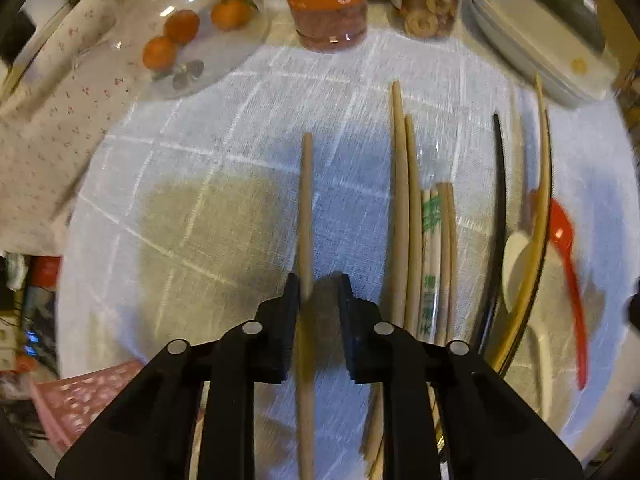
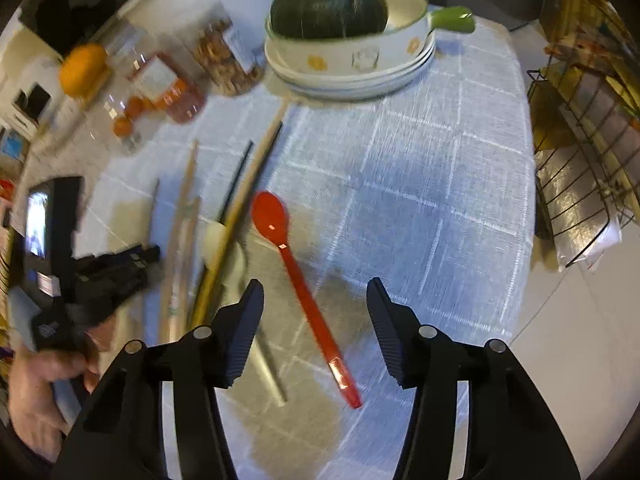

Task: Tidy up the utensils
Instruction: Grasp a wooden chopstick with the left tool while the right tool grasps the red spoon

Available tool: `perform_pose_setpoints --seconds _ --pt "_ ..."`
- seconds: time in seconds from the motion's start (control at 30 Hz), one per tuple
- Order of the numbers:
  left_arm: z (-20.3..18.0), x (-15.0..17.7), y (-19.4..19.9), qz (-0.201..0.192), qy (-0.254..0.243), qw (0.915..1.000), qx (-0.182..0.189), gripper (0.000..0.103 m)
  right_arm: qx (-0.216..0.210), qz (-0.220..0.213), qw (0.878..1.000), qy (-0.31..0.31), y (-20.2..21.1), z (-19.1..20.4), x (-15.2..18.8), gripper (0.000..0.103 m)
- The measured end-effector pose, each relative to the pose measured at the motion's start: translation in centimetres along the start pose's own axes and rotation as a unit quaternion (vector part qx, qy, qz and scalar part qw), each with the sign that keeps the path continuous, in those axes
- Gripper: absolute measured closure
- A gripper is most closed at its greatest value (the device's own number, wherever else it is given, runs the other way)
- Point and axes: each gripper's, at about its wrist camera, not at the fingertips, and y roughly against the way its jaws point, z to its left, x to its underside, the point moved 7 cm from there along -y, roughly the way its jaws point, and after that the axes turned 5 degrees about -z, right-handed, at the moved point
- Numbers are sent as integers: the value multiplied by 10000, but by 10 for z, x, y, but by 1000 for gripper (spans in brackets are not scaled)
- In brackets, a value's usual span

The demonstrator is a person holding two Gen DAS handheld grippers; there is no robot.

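Note:
My left gripper (image 1: pixel 319 285) straddles a single wooden chopstick (image 1: pixel 307 208) that lies lengthwise on the blue checked cloth; the stick rests against the left finger, with a gap to the right one. To its right lie two more wooden chopsticks (image 1: pixel 406 208), a wrapped disposable pair (image 1: pixel 431 256), a black chopstick (image 1: pixel 499 184), a long bamboo stick (image 1: pixel 541 216), a white spoon (image 1: pixel 516 268) and a red spoon (image 1: pixel 568 248). My right gripper (image 2: pixel 316 300) is open above the red spoon (image 2: pixel 298 276). The left gripper (image 2: pixel 116 272) also shows at the left of the right wrist view.
At the back stand a glass dish with tangerines (image 1: pixel 182 26), two jars (image 1: pixel 330 4), and stacked plates holding a pot with a dark green squash (image 2: pixel 328 8). A wire rack (image 2: pixel 580 168) stands past the table's right edge. A pink basket (image 1: pixel 76 404) sits at the lower left.

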Motion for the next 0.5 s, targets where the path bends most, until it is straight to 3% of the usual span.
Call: perform_pose_setpoints --seconds 0.1,0.17,0.5 --pt "-1 1 6 44 23 9986 524 97 -126 33 9999 61 -6 8 -2 55" --pt "0 -1 24 -146 35 9964 839 97 -304 44 9995 61 -7 17 -5 60" --pt "-1 2 140 -1158 -377 9814 1481 97 86 161 9995 260 -40 20 -8 66"
